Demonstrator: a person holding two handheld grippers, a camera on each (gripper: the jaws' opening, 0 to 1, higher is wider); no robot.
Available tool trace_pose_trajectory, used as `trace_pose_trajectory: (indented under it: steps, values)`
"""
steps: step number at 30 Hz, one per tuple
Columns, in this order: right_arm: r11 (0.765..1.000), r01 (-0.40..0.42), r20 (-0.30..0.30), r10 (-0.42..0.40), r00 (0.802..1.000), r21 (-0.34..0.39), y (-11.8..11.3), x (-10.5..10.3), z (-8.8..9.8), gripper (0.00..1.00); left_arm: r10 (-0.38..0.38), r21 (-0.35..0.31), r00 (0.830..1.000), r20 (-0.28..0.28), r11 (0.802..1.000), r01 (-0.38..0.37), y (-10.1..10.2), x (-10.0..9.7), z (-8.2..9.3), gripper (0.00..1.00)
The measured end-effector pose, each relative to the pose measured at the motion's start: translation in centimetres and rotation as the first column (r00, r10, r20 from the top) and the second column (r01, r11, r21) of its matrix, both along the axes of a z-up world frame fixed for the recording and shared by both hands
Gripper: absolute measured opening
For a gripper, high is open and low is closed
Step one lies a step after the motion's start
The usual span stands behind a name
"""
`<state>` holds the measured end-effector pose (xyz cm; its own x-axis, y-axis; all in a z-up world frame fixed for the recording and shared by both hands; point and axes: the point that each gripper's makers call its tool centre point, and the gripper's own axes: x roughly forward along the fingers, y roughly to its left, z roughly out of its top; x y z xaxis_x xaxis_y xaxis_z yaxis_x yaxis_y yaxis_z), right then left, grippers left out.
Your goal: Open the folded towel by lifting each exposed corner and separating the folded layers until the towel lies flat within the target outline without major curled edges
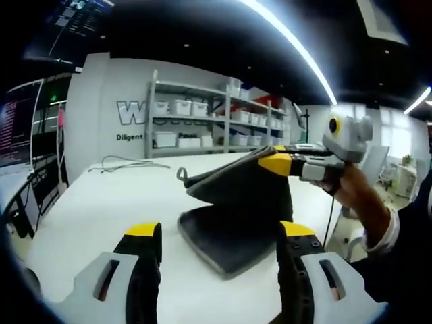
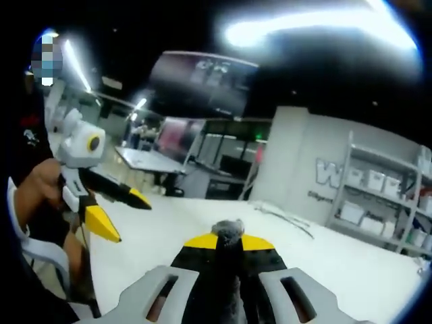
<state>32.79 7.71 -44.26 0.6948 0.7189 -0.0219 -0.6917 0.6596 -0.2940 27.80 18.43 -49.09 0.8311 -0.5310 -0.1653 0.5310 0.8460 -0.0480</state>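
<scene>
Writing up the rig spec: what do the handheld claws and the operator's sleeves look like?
Left claw: black fingers with yellow tips, on light grey moulded shells with dark slots. Right claw: same build, yellow-tipped black fingers, grey slotted shells; from the left gripper view it carries a pale grey housing. The person wears a dark sleeve with a white cuff. No cables discernible on either claw.

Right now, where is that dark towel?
In the left gripper view the towel lies on the white table, ahead of the open left gripper. The right gripper pinches its top layer and holds it up.
</scene>
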Motion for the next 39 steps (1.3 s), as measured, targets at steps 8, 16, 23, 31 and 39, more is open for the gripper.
trace_pose_trajectory:
  steps: [8,16,23,31,39]
  values:
    - [0.998,0.030,-0.029,-0.028,0.999,0.048,-1.2,0.3,0.2,0.05,-0.034,0.060,0.999,0.040,0.998,0.032,-0.4,0.0,-0.1,0.52]
    - [0.997,0.048,-0.034,-0.046,0.998,0.060,-2.6,0.2,0.4,0.05,-0.062,0.033,0.998,0.024,0.998,0.062,-1.1,0.9,-0.8,0.56]
    - [0.995,0.063,-0.046,-0.059,0.997,0.079,-3.5,0.5,0.5,0.05,-0.060,0.038,0.998,0.009,0.997,0.059,-1.2,1.5,-1.3,0.57]
    - [0.991,0.066,-0.075,-0.058,0.996,0.120,-4.6,0.7,0.4,0.05,-0.070,0.053,0.997,-0.011,0.996,0.071,-2.1,1.9,-2.1,0.57]
    - [0.980,0.070,-0.108,-0.050,0.993,0.187,-6.3,1.2,0.7,0.06,-0.095,0.031,0.995,-0.033,0.995,0.096,-3.2,2.5,-2.8,0.45]
